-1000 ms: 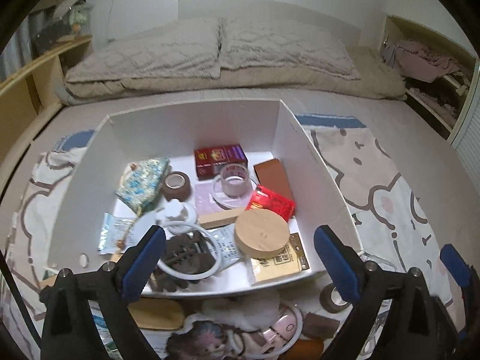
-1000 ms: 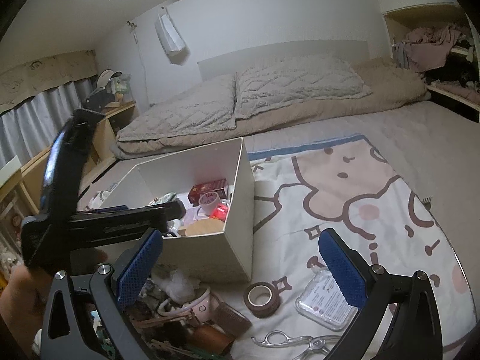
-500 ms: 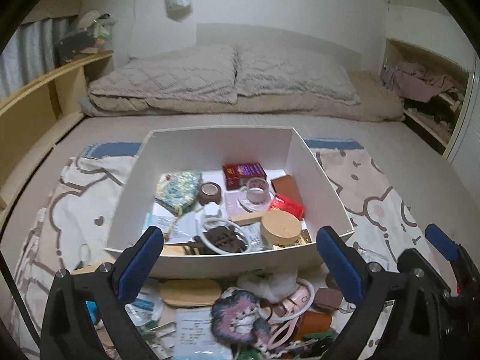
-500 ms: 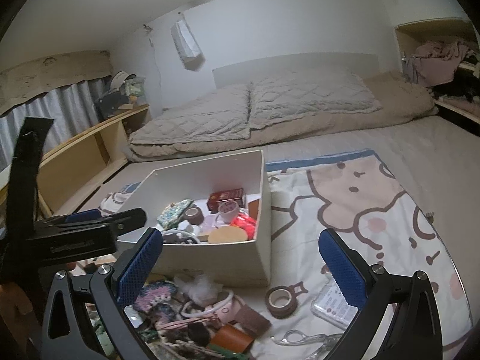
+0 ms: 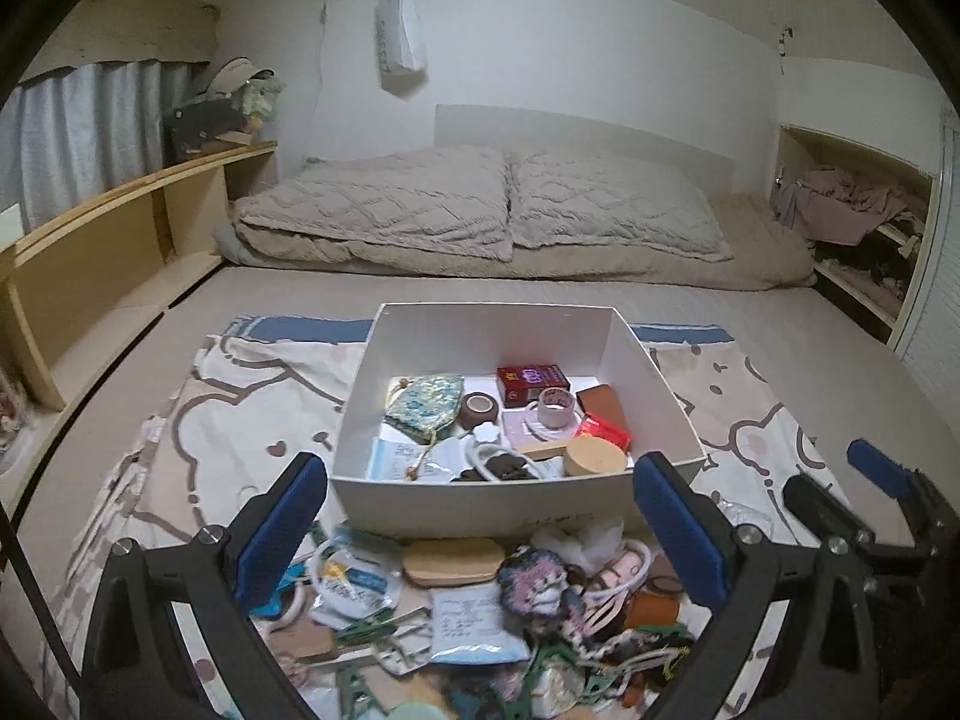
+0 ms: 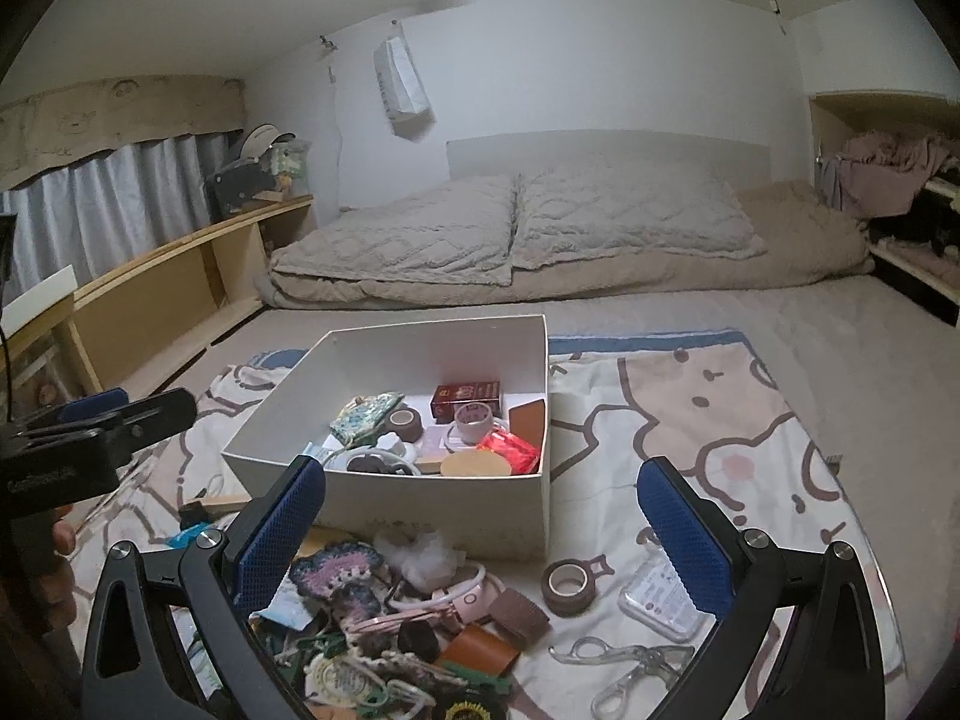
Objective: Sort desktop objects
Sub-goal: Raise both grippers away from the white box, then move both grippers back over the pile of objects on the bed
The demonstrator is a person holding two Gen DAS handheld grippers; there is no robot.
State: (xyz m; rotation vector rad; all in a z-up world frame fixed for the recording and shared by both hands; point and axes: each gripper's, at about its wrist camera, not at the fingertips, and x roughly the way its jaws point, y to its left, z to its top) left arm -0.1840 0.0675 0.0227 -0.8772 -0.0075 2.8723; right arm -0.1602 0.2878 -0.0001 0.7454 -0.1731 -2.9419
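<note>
**Both grippers wide open above the clutter, box partly filled**

I have the left gripper (image 5: 480,525) hanging over the heap of loose items (image 5: 480,612) in front of the white rectangular cardboard box (image 5: 480,504). Its blue-padded fingers (image 5: 282,525) are spread wide and grip nothing. My right gripper (image 6: 480,525) sits the same way, its blue pads far apart and empty, above the right part of the same heap.

The box rests on a cream blanket with a brown cartoon print (image 6: 720,420), spread across a bed. Inside it I see a blue-and-green floral fabric pouch (image 5: 429,399), a dark brown tape roll (image 5: 480,408), a dark red printed carton (image 5: 531,384), a clear tape roll (image 5: 555,405), a shiny red wrapper (image 5: 603,431) and a round pale wooden lid (image 5: 594,457).

Outside the box, from the right wrist view, a second brown tape roll (image 6: 567,585) lies just beside the near right corner, with a clear plastic flat case (image 6: 663,597) to its right and metal tongs (image 6: 624,660) nearer me. A pink-and-purple crocheted piece (image 6: 342,576) and an oval wooden brush back (image 5: 453,561) lie in the heap near the box's front wall.
</note>
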